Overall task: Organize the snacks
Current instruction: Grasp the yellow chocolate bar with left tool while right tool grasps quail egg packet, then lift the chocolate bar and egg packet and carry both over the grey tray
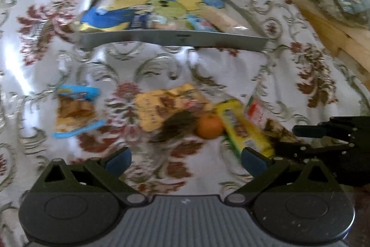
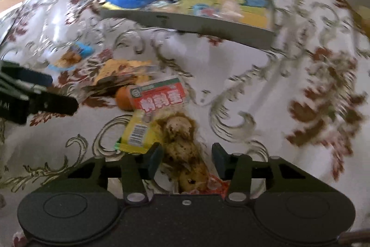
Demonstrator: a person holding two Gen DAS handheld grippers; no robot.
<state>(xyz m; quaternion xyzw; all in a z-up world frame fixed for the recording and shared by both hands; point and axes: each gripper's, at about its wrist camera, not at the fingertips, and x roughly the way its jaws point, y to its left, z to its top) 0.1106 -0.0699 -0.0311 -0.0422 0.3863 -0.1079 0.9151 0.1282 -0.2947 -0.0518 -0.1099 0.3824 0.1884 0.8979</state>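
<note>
The right gripper (image 2: pixel 185 160) stands with its jaws partly apart around a clear packet of brown, lumpy baked pieces (image 2: pixel 185 149). The packet lies between the dark pads, but a gap shows at each side, so it is straddled, not yet clamped.

Just to the left of this claw lies a yellow wrapped bar with a barcode (image 2: pixel 136 133), and just beyond it a red-and-white labelled packet (image 2: pixel 161 96), with a small orange fruit (image 2: pixel 122 98) at that packet's left edge. Further left are a yellow-orange crinkled bag (image 2: pixel 120 71) and a blue-edged biscuit packet (image 2: pixel 71 54).

The left gripper (image 1: pixel 186 160) hangs wide open and empty above the floral tablecloth (image 1: pixel 161 66), short of the same cluster.

Well ahead of both sits the shallow grey tray (image 1: pixel 175 37), already holding several colourful packets. Judging by this, the sorting is partly done: some snacks are in the tray, while about six items remain loose on the cloth.
</note>
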